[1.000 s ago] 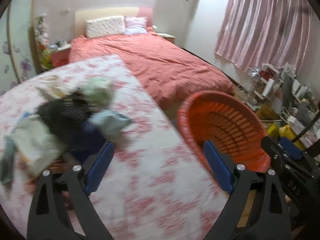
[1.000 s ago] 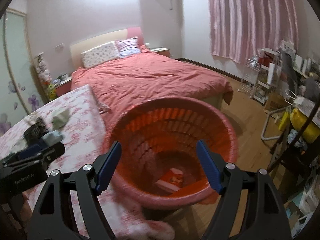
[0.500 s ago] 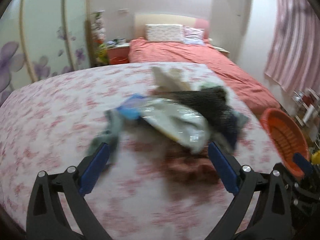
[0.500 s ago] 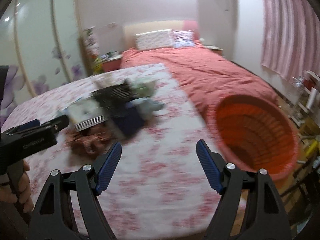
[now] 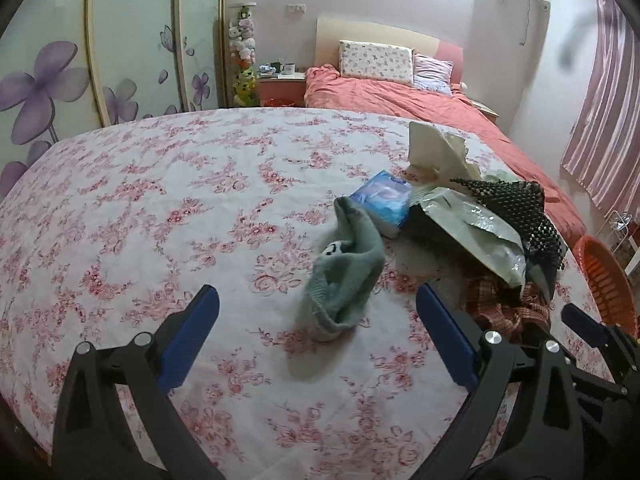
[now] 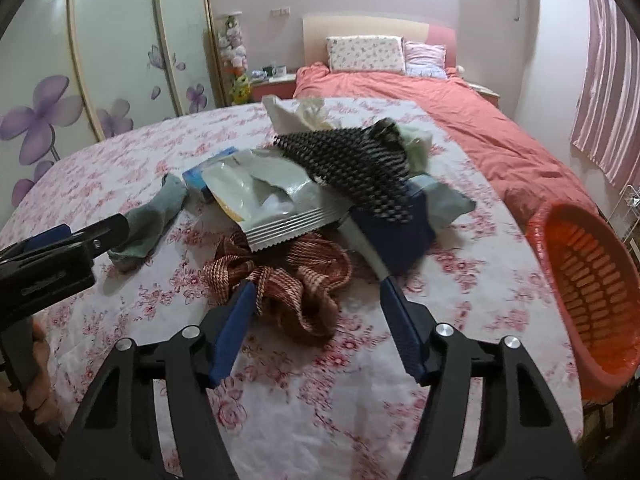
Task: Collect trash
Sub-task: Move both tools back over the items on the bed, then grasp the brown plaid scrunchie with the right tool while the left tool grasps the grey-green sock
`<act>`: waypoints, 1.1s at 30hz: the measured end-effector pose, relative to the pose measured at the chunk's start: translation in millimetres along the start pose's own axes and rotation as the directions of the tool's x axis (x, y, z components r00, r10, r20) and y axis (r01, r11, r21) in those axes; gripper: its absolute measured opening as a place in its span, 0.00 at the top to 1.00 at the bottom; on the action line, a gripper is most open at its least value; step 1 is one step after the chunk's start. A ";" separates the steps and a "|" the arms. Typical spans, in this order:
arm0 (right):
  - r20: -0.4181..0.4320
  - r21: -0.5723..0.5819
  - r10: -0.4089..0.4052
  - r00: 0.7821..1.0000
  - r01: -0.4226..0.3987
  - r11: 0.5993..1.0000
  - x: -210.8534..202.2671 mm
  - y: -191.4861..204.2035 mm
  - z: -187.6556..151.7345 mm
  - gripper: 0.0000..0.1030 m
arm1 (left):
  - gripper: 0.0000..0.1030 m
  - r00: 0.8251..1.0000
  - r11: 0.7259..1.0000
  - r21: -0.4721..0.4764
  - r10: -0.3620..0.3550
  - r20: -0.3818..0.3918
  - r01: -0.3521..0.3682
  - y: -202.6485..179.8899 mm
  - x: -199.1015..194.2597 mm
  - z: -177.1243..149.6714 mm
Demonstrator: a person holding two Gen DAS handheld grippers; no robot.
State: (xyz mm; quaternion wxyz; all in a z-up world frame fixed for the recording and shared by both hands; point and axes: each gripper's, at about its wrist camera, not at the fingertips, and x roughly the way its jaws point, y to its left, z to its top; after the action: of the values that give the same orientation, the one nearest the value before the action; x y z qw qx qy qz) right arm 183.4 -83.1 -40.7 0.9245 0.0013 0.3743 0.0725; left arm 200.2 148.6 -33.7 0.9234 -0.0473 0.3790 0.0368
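Green knitted sock (image 5: 344,276) lies on the pink floral tablecloth (image 5: 160,208), dead ahead between the spread jaws of the left gripper (image 5: 316,344), long axis running away from them; the right gripper (image 6: 316,336), also released and empty, faces one striped woven ribbon (image 6: 296,280). One sock, one silver foil pouch (image 6: 268,196), one orange slatted basket (image 6: 592,280) off to the right

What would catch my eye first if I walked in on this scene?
Probably the heap of litter in the middle of the floral-covered table, topped by a silver foil pouch and a black-and-white mesh piece. Next, the orange basket at the table's right edge, and the open right gripper over a reddish woven strap.
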 end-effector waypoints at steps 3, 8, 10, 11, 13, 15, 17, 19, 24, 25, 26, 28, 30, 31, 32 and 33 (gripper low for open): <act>-0.015 -0.010 -0.008 1.000 0.008 1.000 3.9 2.2 -3.9 0.39 | 0.06 1.000 1.000 0.011 -0.002 -0.004 0.002 1.7 3.6 -1.0; -0.047 -0.016 -0.003 0.999 0.002 1.000 14.1 3.9 -4.8 0.48 | 0.06 0.999 1.000 0.005 -0.030 -0.024 0.030 3.6 10.8 -1.7; -0.062 -0.024 0.033 0.998 -0.034 0.999 13.6 4.4 -6.0 0.68 | 0.06 0.999 0.999 -0.004 -0.041 -0.034 0.041 5.1 13.3 -1.8; -0.063 -0.029 0.038 0.997 -0.040 0.999 12.0 4.5 -6.5 0.72 | 0.06 0.998 0.999 -0.013 -0.050 -0.041 0.049 5.9 14.4 -1.5; -0.060 -0.049 0.032 0.998 -0.035 0.998 6.4 6.5 -7.7 0.79 | 0.06 0.996 0.997 -0.029 -0.072 -0.049 0.071 7.5 15.6 -0.6; -0.057 -0.045 0.045 0.997 -0.048 0.998 1.1 4.7 -8.3 0.80 | 0.06 0.995 0.996 -0.042 -0.085 -0.051 0.083 8.9 16.2 0.5; -0.044 -0.028 0.060 0.997 -0.062 0.998 -7.4 0.3 -8.5 0.82 | 0.08 0.994 0.994 -0.052 -0.094 -0.055 0.091 9.3 17.2 2.5; -0.026 -0.019 0.060 0.998 -0.061 0.998 -15.3 -4.2 -8.0 0.82 | 0.12 0.994 0.995 -0.050 -0.093 -0.060 0.090 8.1 19.2 4.1; 0.037 0.012 0.045 0.998 -0.045 0.999 -39.1 -18.0 -3.1 0.83 | 0.23 0.993 0.996 -0.024 -0.091 -0.079 0.090 0.6 25.2 7.4; 0.045 0.018 0.042 0.998 -0.043 0.999 -40.8 -20.7 -1.7 0.83 | 0.24 0.992 0.996 -0.019 -0.093 -0.083 0.092 -1.6 26.0 7.6; 0.053 0.023 0.038 0.998 -0.039 0.999 -43.1 -22.6 -0.6 0.83 | 0.25 0.992 0.996 -0.015 -0.094 -0.084 0.093 -3.3 26.3 7.6; 0.076 0.040 0.028 0.997 -0.031 0.999 -50.3 -29.0 1.6 0.83 | 0.27 0.992 0.995 -0.003 -0.098 -0.085 0.098 -8.0 26.8 8.5; 0.095 0.064 0.043 0.995 -0.049 0.997 -58.1 -35.9 2.9 0.83 | 0.27 0.991 0.995 0.001 -0.101 -0.085 0.102 -10.3 27.2 9.6; 0.101 0.069 0.053 0.993 -0.061 0.996 -59.7 -36.8 3.1 0.83 | 0.27 0.991 0.995 0.001 -0.103 -0.087 0.104 -10.9 27.7 10.1; 0.115 0.074 0.075 0.991 -0.084 0.994 -63.7 -37.4 3.8 0.83 | 0.28 0.991 0.994 0.001 -0.104 -0.089 0.105 -11.6 28.2 10.7; 0.121 0.075 0.082 0.989 -0.092 0.993 -66.0 -38.7 3.7 0.83 | 0.28 0.990 0.995 0.000 -0.104 -0.090 0.105 -12.0 28.6 11.1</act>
State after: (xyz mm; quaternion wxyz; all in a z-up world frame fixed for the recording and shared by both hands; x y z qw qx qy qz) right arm 144.2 -130.1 5.4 0.9400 0.0593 0.3214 0.0975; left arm 229.5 138.9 -45.3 0.9062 -0.0665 0.4173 -0.0147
